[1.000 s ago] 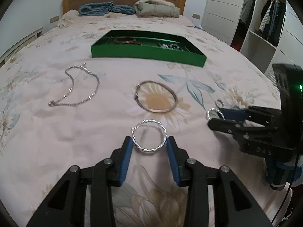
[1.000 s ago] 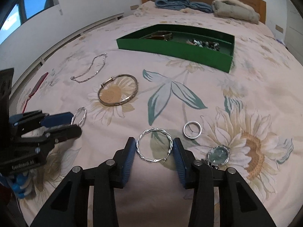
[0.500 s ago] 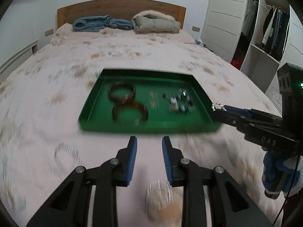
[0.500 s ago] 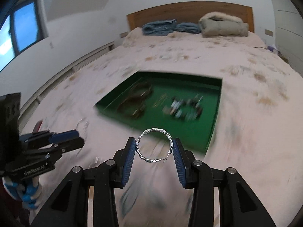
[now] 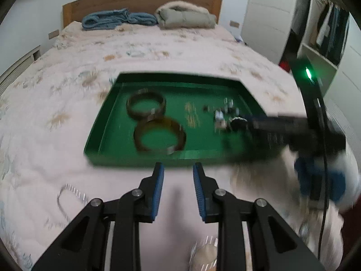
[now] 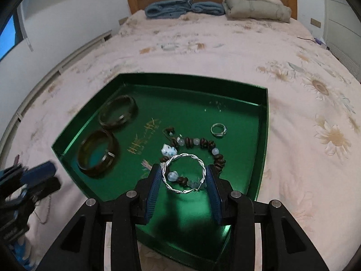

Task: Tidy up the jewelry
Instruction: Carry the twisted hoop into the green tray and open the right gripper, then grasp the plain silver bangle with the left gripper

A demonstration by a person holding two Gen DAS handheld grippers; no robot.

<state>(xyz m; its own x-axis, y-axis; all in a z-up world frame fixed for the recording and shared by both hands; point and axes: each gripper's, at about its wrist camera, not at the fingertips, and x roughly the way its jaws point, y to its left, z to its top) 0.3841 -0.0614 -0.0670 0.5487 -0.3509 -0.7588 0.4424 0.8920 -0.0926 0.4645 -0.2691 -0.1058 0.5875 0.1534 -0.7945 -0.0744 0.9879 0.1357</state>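
A green tray (image 6: 262, 135) lies on the flowered bedspread; it also shows in the left wrist view (image 5: 140, 158). It holds two dark bangles (image 6: 98, 155), a bead bracelet (image 6: 203, 143) and a silver ring (image 6: 218, 130). My right gripper (image 6: 183, 180) is shut on a twisted silver hoop earring (image 6: 183, 157) and holds it above the tray's near part. My left gripper (image 5: 178, 189) stands part open and empty over the bedspread, just in front of the tray. The right gripper shows blurred in the left wrist view (image 5: 239, 122).
A silver chain (image 5: 67, 199) lies on the bedspread at the left gripper's left. A round bangle (image 5: 205, 250) lies below the left fingers, blurred. Folded blue and beige bedding (image 6: 255, 6) sits by the headboard. A wardrobe (image 5: 315, 29) stands at the right.
Both grippers have moved forward from the loose jewelry to the tray. The right gripper carried the twisted hoop over the tray. The left gripper left its hoop behind and is narrower.
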